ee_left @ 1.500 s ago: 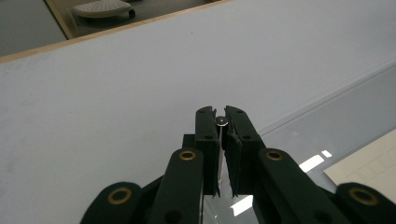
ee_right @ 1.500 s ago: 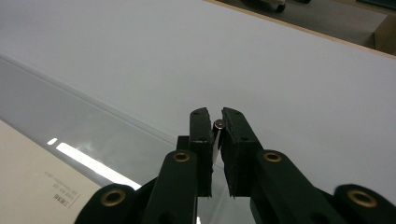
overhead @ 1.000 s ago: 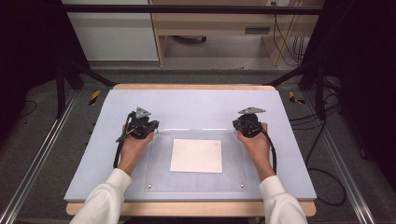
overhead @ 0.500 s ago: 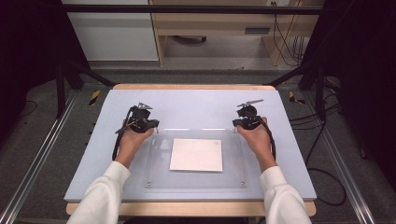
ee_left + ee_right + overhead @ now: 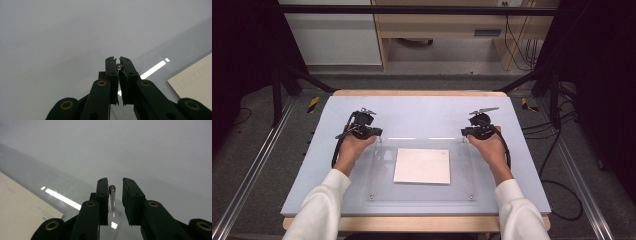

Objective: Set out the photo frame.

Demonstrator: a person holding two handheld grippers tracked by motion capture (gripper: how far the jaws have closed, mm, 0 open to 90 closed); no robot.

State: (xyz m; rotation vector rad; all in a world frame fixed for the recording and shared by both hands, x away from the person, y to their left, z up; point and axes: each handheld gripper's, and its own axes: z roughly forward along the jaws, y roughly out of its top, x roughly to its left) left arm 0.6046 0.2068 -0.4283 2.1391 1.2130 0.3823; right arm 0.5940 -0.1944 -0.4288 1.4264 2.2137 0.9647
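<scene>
A clear acrylic plate (image 5: 382, 175) lies on the pale blue table (image 5: 422, 112) over a white sheet (image 5: 422, 166). My left gripper (image 5: 373, 133) is at the plate's far left corner. In the left gripper view it (image 5: 119, 60) is shut on a small metal pin (image 5: 119, 66) that stands at that corner. My right gripper (image 5: 468, 133) is at the far right corner. Its jaws (image 5: 115, 181) have just been opening. A metal pin (image 5: 112, 197) stands upright between them, close to the left pad and apart from the right one.
The wooden table edge (image 5: 422, 93) runs along the far side, with metal rails (image 5: 257, 165) on the floor at both sides. Cables (image 5: 557, 165) trail on the floor at the right. A bare stretch of table lies beyond both grippers.
Both grippers have tipped a little where they are, so their top plates now show nearly edge-on. The hands stay at the plate's far corners. The plate and sheet have not moved.
</scene>
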